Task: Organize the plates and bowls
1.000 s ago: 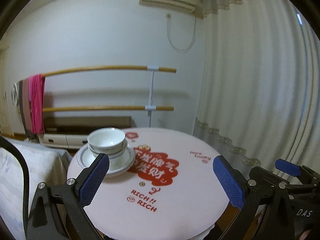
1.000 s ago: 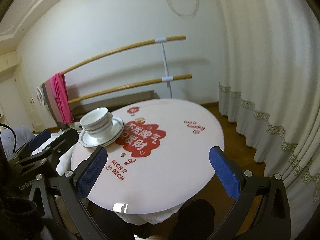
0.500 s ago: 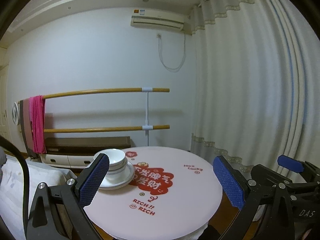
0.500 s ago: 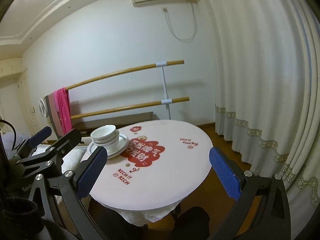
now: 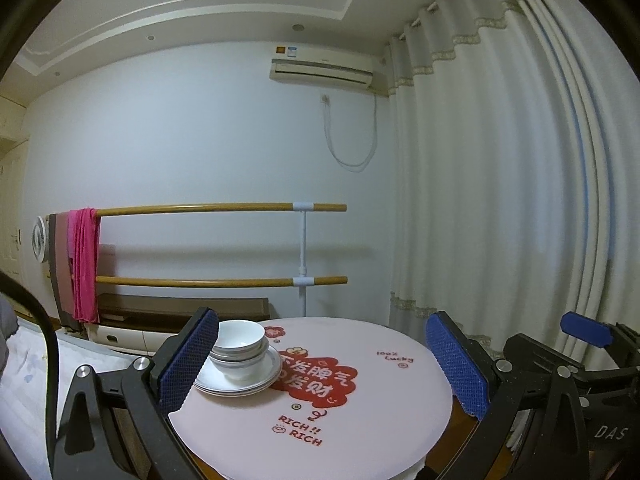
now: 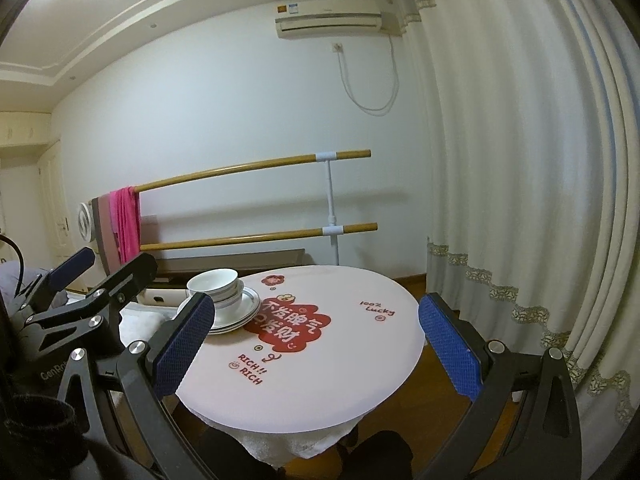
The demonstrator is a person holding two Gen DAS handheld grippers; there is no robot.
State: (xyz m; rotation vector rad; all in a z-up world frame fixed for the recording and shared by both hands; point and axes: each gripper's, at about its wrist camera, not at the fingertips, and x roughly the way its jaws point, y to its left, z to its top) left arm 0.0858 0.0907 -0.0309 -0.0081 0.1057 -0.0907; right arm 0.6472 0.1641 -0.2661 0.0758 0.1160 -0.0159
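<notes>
White bowls [image 5: 239,340] are stacked on a stack of white plates [image 5: 256,380] at the left of a round pink table [image 5: 360,412]. The same bowls [image 6: 216,284] and plates [image 6: 244,312] show in the right wrist view on the table [image 6: 340,368]. My left gripper [image 5: 320,360] is open and empty, held back from the table. My right gripper [image 6: 316,340] is open and empty, also back from the table. Each gripper shows at the edge of the other's view.
A wooden double barre [image 5: 220,208] with a pink cloth [image 5: 84,264] stands at the wall behind the table. White curtains [image 5: 500,200] hang on the right. A bed [image 5: 24,380] lies on the left. An air conditioner [image 5: 322,70] is mounted high.
Both grippers have pulled back and tilted up, so the table and the stacked dishes look smaller and lower. The dishes have not moved.
</notes>
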